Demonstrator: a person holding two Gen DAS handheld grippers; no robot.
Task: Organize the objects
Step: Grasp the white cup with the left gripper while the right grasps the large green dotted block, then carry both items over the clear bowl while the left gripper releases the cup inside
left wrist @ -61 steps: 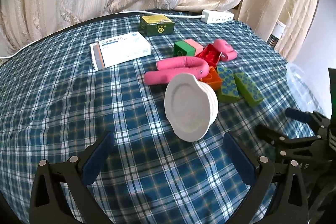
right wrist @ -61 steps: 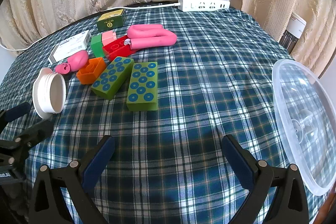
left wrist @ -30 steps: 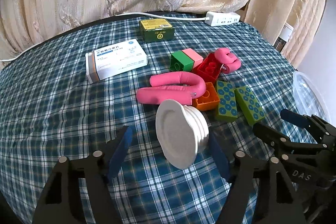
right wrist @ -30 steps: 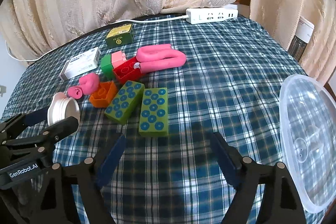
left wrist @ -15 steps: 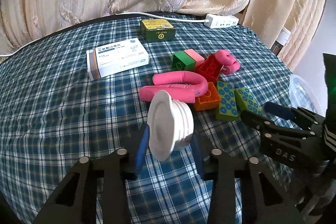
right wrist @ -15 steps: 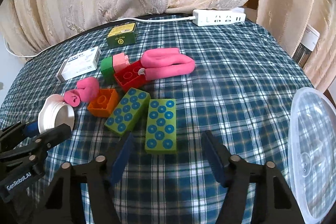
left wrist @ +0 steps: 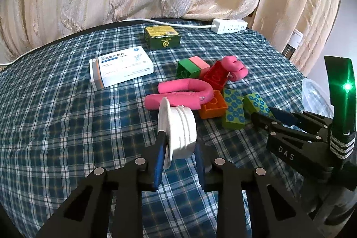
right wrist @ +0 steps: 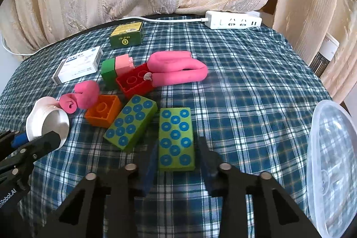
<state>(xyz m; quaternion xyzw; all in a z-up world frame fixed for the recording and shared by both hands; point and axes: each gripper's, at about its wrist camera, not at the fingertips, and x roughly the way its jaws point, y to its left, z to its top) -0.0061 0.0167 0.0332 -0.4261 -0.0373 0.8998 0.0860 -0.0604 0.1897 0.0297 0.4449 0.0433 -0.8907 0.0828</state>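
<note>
A white threaded lid (left wrist: 178, 126) stands on its edge on the checked tablecloth (left wrist: 67, 115). My left gripper (left wrist: 178, 142) has its jaws closing on it, and both pads touch the lid's flange and rim. In the right wrist view the same lid (right wrist: 45, 119) sits at the far left under a left finger. A green block with blue dots (right wrist: 176, 137) lies flat between the pads of my right gripper (right wrist: 177, 147), which is shut on the block's near end. The left wrist view shows the right gripper (left wrist: 264, 114) at that block (left wrist: 256, 103).
A second dotted green block (right wrist: 131, 124), orange (right wrist: 103, 112), red (right wrist: 133, 81) and green-pink (right wrist: 109, 70) bricks and two pink foam rollers (right wrist: 178, 69) crowd the middle. Behind lie a white medicine box (right wrist: 78, 64), green box (right wrist: 126, 37) and power strip (right wrist: 233, 20). A clear plastic bowl (right wrist: 332, 160) sits right.
Both grippers went from wide open to closed. The left jaws came in on the white lid, which turned more edge-on. The right jaws advanced and closed on the near green block.
</note>
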